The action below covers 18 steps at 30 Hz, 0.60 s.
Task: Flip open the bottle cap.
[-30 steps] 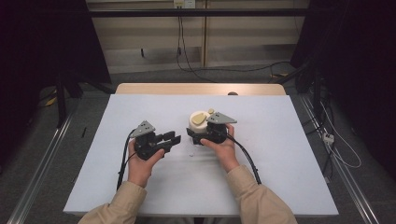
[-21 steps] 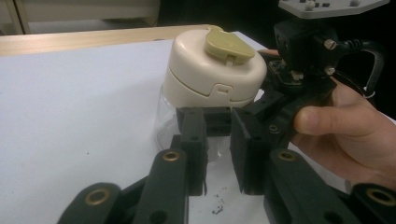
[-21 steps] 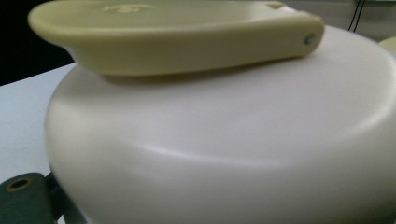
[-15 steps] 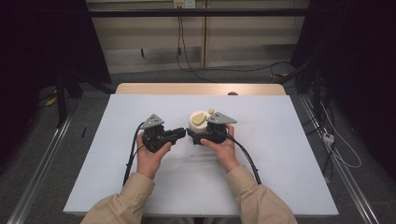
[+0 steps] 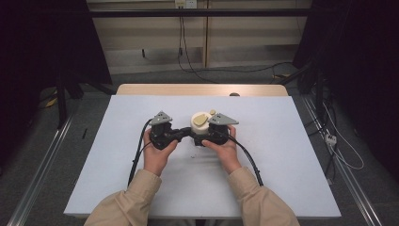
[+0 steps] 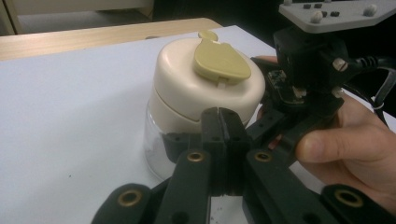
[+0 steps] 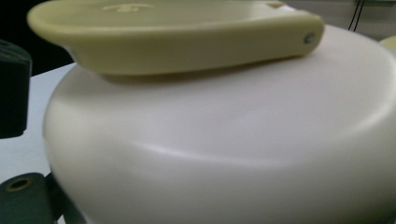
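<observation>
left claw (image 6: 219, 116): just snapped together, empty, slid toward clear jar with cream lid (image 5: 201, 123) at its 3 o'clock | right claw (image 5: 203, 137): clamped on jar | next: nudge lid

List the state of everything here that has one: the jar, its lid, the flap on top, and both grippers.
Jar: upright on the white table, clear body.
Cream lid: seated on the jar.
Olive flap: lying flat on the lid, closed.
Left gripper: jaws together, nothing between them, tips by the jar.
Right gripper: around the jar; whether it clamps cannot be told.
</observation>
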{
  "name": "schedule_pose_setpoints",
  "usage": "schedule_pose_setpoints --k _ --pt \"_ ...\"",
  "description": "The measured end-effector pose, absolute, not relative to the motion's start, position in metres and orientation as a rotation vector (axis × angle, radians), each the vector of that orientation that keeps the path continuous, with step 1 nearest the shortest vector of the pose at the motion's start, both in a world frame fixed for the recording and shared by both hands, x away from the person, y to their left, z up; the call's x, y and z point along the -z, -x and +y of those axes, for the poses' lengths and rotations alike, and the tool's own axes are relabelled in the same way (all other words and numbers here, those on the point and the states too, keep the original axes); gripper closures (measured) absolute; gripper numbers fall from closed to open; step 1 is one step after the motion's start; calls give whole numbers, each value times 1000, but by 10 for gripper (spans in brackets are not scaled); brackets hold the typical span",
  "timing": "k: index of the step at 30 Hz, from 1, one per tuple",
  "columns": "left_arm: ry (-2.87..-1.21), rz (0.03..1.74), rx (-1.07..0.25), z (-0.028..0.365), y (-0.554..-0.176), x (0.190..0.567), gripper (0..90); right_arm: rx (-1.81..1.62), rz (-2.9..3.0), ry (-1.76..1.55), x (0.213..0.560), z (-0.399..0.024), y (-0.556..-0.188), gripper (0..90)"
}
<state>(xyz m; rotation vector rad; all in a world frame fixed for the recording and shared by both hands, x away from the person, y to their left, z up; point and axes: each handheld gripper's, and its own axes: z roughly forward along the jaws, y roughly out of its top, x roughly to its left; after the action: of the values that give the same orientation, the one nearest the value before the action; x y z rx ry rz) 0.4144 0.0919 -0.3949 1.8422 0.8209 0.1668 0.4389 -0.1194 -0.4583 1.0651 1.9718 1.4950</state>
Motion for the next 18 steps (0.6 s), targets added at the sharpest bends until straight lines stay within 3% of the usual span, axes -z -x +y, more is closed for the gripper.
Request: schedule_pose_setpoints --k 18 --pt "-1865 822 -177 79 -421 387 900 -1494 1972 -1067 458 -119 -439 66"
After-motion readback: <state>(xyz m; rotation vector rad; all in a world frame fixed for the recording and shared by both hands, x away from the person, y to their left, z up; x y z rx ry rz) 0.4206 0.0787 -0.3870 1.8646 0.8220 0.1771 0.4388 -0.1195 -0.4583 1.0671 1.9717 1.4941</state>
